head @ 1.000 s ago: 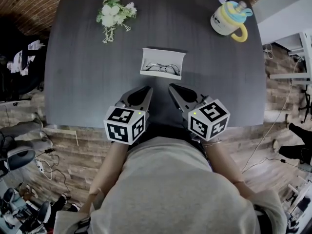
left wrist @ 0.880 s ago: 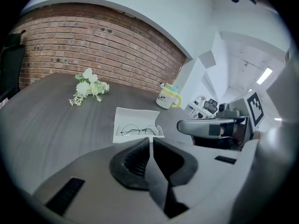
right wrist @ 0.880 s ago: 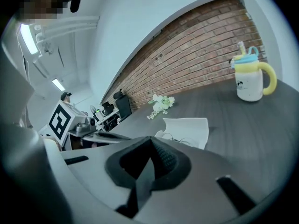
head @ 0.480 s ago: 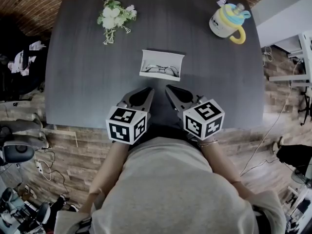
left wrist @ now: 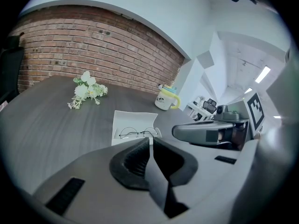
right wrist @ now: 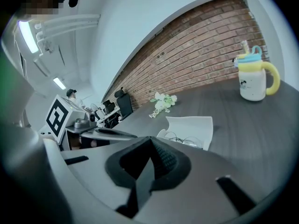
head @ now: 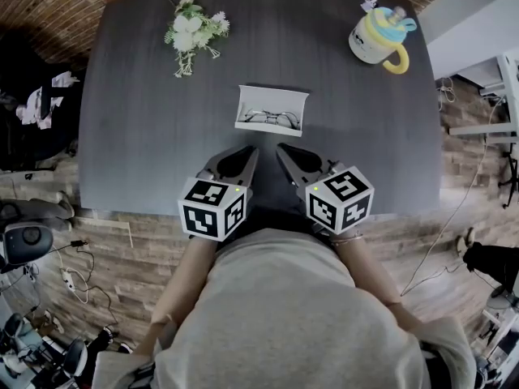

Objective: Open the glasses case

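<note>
The left claw (left wrist: 150,140) is shut. Its two jaws are pressed together at the tips, and nothing is held between them. The right claw (right wrist: 150,139) is shut too, and nothing is held by it.

Both claws are held side by side over the near edge of the dark tabletop (head: 138,128). They are kept close to each other but are not touching. Their tips are pointed away from the person and a bit down, and are leaned in toward each other.

The case (head: 272,109) is found just ahead of the two claws, near their tips, and is not touched by either one. It is white and is laid flat on the tabletop. It is already opened, with its lid lifted up at the far side. A pair of glasses (head: 270,118) with thin round rims is seen inside it. From the left claw, the case is seen a little to the left of the tips. From the right claw, it is seen a little to the right of them.

A bunch of white flowers (head: 193,31) is laid far ahead of the left claw and off to its left. A mug (head: 379,35) with a yellow handle and a blue lid is stood far ahead of the right claw and off to its right.
</note>
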Available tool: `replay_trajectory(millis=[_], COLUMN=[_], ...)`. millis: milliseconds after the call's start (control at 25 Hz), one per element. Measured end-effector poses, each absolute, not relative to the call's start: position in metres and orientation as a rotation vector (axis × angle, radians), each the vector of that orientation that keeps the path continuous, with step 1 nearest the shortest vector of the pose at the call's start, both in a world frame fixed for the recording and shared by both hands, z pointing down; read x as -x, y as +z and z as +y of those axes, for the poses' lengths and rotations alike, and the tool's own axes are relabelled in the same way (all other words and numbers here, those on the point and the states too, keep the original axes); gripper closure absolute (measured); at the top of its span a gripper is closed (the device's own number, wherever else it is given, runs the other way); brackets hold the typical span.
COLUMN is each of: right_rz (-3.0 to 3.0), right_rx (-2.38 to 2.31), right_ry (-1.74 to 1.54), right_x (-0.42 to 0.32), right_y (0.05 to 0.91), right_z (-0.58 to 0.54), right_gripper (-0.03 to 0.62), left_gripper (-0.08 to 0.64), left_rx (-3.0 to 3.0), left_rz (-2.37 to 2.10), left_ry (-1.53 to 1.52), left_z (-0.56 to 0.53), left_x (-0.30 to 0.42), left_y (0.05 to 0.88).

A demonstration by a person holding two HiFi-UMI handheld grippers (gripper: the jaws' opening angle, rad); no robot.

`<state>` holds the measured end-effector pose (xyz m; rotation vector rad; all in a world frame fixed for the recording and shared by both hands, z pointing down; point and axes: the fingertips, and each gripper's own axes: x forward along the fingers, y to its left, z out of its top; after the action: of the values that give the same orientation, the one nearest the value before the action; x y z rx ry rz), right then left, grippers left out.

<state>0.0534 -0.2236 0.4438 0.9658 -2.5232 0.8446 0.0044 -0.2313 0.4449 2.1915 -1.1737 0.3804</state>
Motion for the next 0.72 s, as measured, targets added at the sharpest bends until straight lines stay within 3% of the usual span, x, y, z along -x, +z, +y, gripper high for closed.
replay_trajectory(millis=[720], right_rz=[-2.503], right_rx=[-0.946], right_ry=[0.822], right_x=[-0.0524], right_y=[0.4519], right_z=[-0.2175], right_gripper=[0.588], left_gripper=[0.520], left_rx=[-2.184], left_rz=[-1.175], left_ry=[0.373], left_z=[-0.2294], left_x=[-0.0022], left_y=[0.4457])
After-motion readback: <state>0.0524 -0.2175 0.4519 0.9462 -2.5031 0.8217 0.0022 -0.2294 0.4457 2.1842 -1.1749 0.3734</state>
